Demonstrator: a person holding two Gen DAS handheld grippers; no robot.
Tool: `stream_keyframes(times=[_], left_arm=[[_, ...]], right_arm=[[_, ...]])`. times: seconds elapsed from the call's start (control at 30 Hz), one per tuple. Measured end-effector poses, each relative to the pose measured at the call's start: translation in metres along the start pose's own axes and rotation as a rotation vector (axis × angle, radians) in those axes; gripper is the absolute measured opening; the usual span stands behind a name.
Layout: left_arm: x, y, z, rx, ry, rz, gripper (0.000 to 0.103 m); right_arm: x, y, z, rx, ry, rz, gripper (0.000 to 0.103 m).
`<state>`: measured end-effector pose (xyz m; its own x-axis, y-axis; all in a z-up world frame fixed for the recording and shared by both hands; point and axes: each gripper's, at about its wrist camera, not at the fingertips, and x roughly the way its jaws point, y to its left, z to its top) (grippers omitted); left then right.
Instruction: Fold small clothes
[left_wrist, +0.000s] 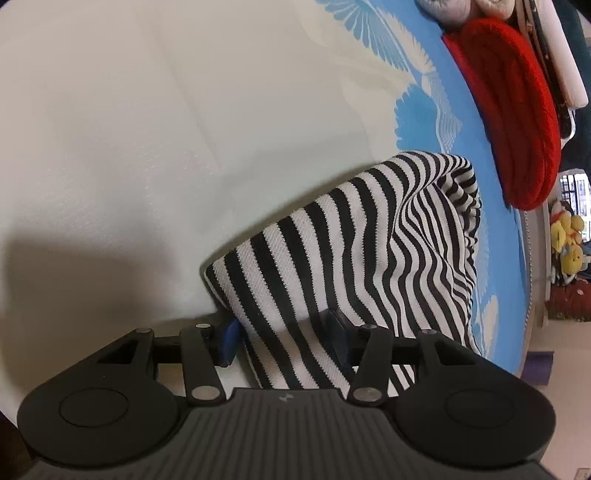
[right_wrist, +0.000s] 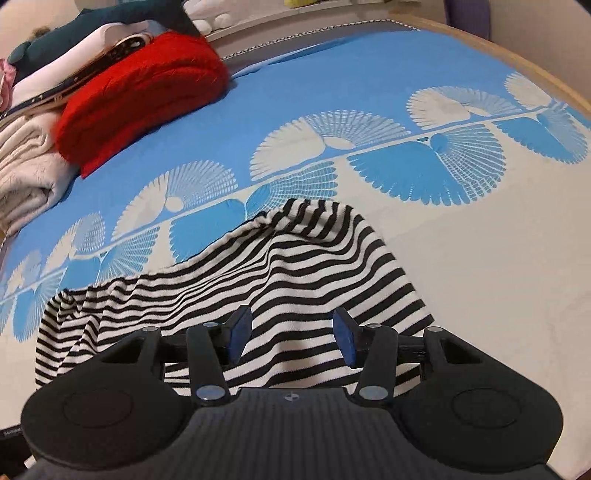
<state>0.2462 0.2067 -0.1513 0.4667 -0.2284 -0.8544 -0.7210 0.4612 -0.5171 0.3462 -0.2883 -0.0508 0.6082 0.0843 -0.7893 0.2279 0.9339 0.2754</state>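
A black-and-white striped garment (left_wrist: 362, 251) lies rumpled on the bed sheet; it also shows in the right wrist view (right_wrist: 280, 269). My left gripper (left_wrist: 284, 338) has its blue-padded jaws wide apart, with a fold of the striped cloth lying between them. My right gripper (right_wrist: 291, 338) is open too, its jaws apart just over the near part of the striped garment, with cloth between them. Neither gripper pinches the cloth.
The bed sheet (right_wrist: 480, 258) is cream near me and blue with white fan patterns farther off. A folded red knit (right_wrist: 144, 92) and a stack of pale folded clothes (right_wrist: 26, 166) lie at the bed's far side. The red knit also shows in the left wrist view (left_wrist: 513, 110).
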Motion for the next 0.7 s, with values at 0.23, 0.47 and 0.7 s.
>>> stream_keyframes(times=[0.23,0.47,0.7], left_arm=[[-0.011,-0.013,-0.006,0.048,-0.074,0.038,0.02],[-0.029,-0.052,-0.028,0.273,-0.181,0.115,0.016],[-0.059,-0.115,-0.079,0.582,-0.386,0.074,0.014]], right_arm=[[-0.002,-0.006,0.006,0.028,-0.012,-0.011,0.051],[-0.009,-0.014,0.011,0.06,-0.044,-0.032,0.051],[-0.023,-0.038,0.017,0.096,-0.108,-0.097,0.051]])
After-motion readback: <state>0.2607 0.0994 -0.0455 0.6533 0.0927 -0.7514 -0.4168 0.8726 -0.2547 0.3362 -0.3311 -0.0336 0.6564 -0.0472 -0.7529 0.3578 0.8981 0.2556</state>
